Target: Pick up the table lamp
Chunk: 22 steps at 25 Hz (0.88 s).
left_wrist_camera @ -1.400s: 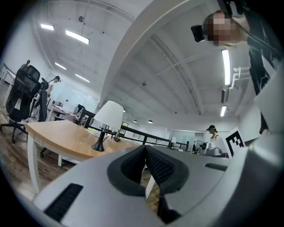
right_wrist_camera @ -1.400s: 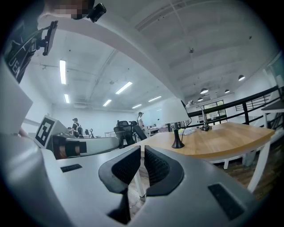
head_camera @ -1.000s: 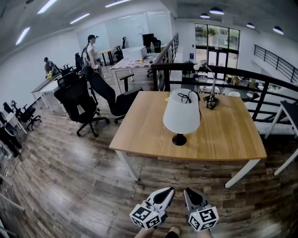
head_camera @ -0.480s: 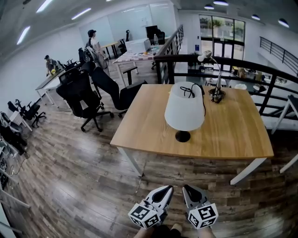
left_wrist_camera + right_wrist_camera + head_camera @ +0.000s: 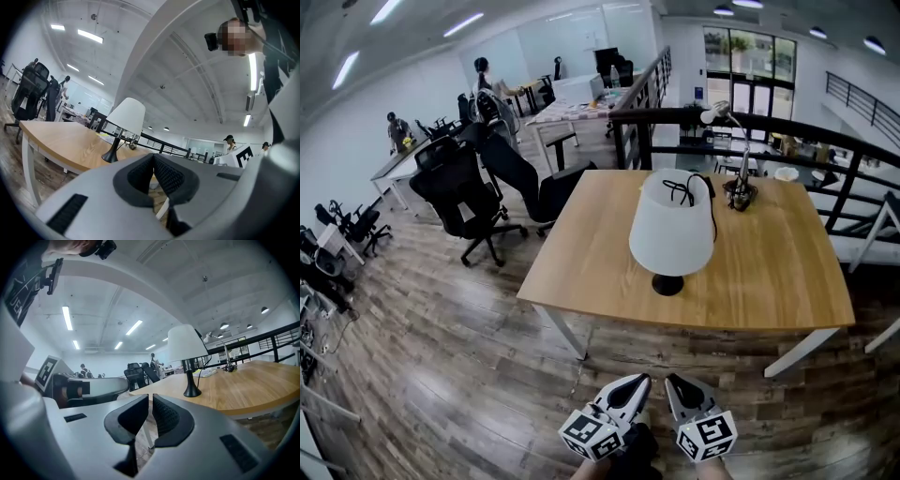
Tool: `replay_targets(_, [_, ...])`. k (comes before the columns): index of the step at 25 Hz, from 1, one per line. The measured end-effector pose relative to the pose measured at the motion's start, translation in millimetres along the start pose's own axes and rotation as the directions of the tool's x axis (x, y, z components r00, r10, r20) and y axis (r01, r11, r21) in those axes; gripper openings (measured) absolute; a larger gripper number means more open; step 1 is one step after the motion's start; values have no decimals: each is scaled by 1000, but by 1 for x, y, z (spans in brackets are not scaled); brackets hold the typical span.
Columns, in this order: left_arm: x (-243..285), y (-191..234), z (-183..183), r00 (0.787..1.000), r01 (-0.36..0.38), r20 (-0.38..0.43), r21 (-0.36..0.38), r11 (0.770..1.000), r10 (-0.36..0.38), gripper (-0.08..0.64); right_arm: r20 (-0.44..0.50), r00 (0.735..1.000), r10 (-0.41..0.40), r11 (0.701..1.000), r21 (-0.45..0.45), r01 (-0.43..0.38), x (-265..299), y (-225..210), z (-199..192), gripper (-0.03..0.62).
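Table lamp upright mid desk. Left gripper, right gripper: fingers together, empty. Grabbing the shade could tip it; cord may snag.

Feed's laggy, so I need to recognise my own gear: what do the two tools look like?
Both are light grey, tapering shells. The left tool and right tool each carry a white cube printed with black square markers at the back. The pads are dark and ribbed.
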<state>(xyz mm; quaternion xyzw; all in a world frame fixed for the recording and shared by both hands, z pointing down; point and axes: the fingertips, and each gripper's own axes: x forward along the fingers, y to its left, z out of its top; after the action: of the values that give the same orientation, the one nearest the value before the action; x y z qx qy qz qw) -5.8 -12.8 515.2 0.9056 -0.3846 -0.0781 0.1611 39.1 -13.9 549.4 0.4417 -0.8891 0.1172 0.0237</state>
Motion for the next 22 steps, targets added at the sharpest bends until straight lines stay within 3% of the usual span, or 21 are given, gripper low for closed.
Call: replay_targets(22, [131,63,41,990,140,22,-98,985,-138,9,-11,998,-60,998,-27,60,92,-91,45,44])
